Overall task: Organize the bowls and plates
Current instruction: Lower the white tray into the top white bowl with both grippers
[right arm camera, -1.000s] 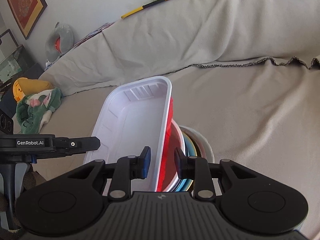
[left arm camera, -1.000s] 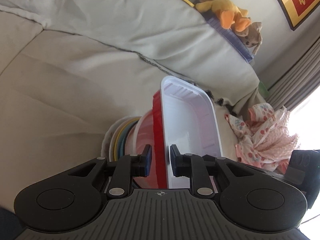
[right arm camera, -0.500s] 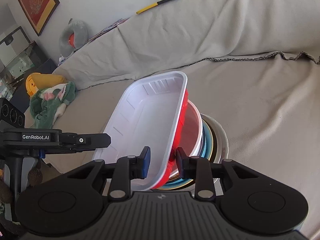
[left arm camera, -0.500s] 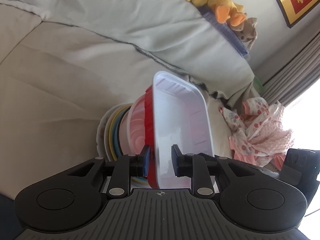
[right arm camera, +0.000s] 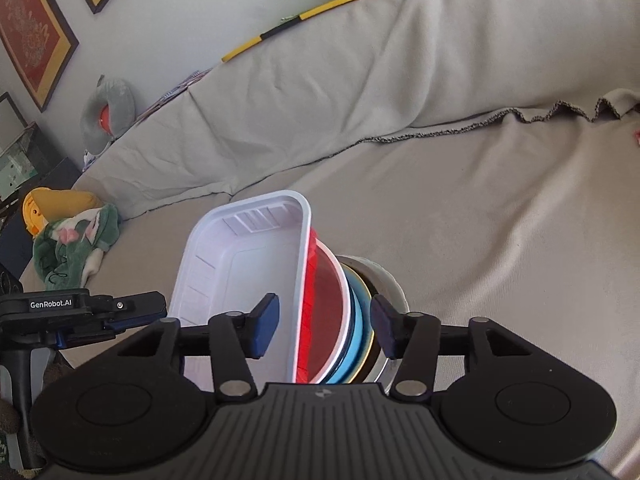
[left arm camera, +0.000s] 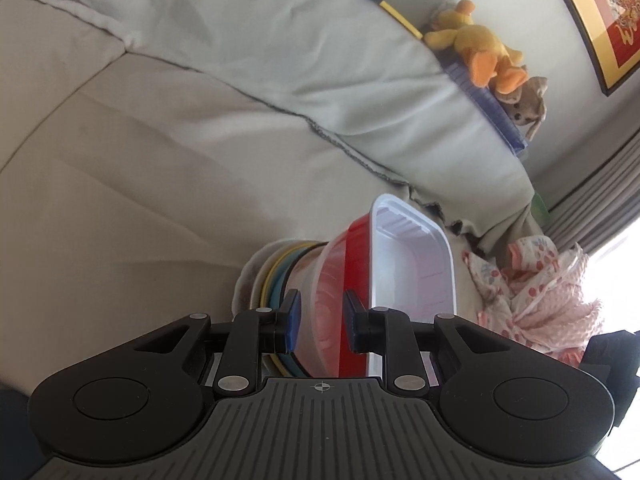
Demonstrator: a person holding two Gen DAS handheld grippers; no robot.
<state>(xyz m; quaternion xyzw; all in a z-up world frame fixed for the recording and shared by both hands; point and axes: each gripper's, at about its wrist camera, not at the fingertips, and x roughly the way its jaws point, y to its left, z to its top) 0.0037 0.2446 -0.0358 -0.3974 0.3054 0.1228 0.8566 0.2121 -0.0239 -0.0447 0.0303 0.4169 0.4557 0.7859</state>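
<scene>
Right gripper (right arm camera: 324,326) has its jaws opening, and they stand wide — the white tray's rim, the red bowl and the blue and yellow plates behind it all lie in the gap, with neither pad touching any of them. Straight ahead of that gripper the white tray (right arm camera: 240,276) stands tilted on edge, its hollow side turned to the gripper's left. Against its back sits the red bowl (right arm camera: 324,312), then the stack of plates (right arm camera: 360,320), with a white bowl (right arm camera: 390,288) outermost, beside the right-hand finger.

Left gripper (left arm camera: 318,326) has its jaws narrow, its two pads either side of the red bowl (left arm camera: 340,280); whether they press on it I cannot tell. From this side the white tray (left arm camera: 412,268) rises just right of the right-hand finger, and the plates (left arm camera: 276,276) fan out to the left of the left-hand one. All of this rests on a sofa (left arm camera: 140,184) draped in a pale cover. Far ahead of the left gripper, a yellow plush toy (left arm camera: 472,46) lies on the sofa's back.
</scene>
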